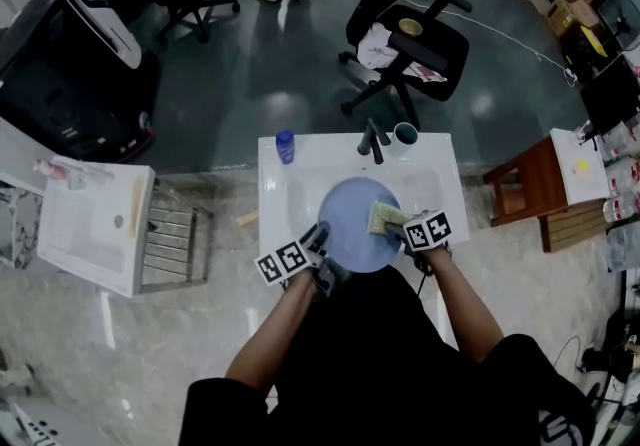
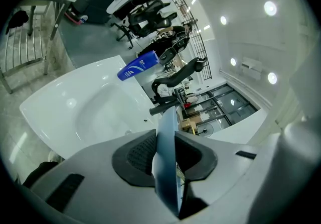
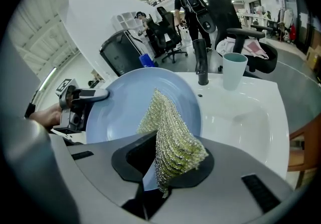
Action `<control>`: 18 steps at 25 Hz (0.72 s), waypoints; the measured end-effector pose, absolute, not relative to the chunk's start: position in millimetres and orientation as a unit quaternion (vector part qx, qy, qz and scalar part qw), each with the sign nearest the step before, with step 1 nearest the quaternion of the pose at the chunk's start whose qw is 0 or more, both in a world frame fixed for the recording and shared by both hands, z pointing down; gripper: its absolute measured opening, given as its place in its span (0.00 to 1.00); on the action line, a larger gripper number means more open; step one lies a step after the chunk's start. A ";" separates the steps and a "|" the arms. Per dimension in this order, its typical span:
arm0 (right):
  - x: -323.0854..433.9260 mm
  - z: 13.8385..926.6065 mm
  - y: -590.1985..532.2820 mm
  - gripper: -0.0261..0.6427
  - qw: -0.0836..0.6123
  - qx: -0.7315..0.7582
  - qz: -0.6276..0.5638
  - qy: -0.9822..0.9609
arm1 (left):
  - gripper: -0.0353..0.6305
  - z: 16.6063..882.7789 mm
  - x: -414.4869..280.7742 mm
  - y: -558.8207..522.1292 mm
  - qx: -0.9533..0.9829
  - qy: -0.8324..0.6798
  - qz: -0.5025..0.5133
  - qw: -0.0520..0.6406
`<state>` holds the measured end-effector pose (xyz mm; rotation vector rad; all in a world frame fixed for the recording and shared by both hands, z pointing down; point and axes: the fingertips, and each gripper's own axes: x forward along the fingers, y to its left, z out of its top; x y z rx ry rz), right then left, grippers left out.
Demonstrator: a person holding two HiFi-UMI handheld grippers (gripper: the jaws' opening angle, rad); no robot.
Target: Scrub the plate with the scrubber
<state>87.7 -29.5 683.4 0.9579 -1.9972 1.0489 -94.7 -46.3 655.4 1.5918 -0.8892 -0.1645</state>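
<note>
Seen from the head view, a person stands at a white sink (image 1: 272, 189) and holds a round blue plate (image 1: 348, 229) over the basin. The left gripper (image 1: 322, 233) has the plate's left rim, and the right gripper (image 1: 397, 225) presses a yellow-green scrubber (image 1: 381, 217) onto the plate's right part. A dark faucet (image 1: 372, 142) and a pale cup (image 1: 404, 137) stand at the back of the sink, with a blue bottle (image 1: 285, 146) at its back left corner. In the left gripper view, the plate appears edge-on and upright between the two jaws, whose dark pads clamp its rim from both sides; the white basin lies beyond, with the bottle on its far rim. In the right gripper view, the jaws are closed on the folded mesh scrubber, whose far end rests against the plate's face. The left gripper shows at the plate's left rim, and the faucet and cup stand behind.
</note>
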 end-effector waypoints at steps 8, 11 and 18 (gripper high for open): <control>116.3 688.1 -29.9 0.13 0.292 0.371 0.433 -0.768 | 0.18 666.8 -71.1 -56.9 0.685 -0.405 -0.057 0.603; 122.1 681.0 -29.0 0.13 0.258 0.363 0.434 -0.783 | 0.17 673.8 -62.1 -58.5 0.674 -0.415 -0.052 0.609; 131.6 669.1 -23.1 0.13 0.229 0.360 0.397 -0.813 | 0.18 696.0 -50.0 -61.2 0.648 -0.444 -0.020 0.619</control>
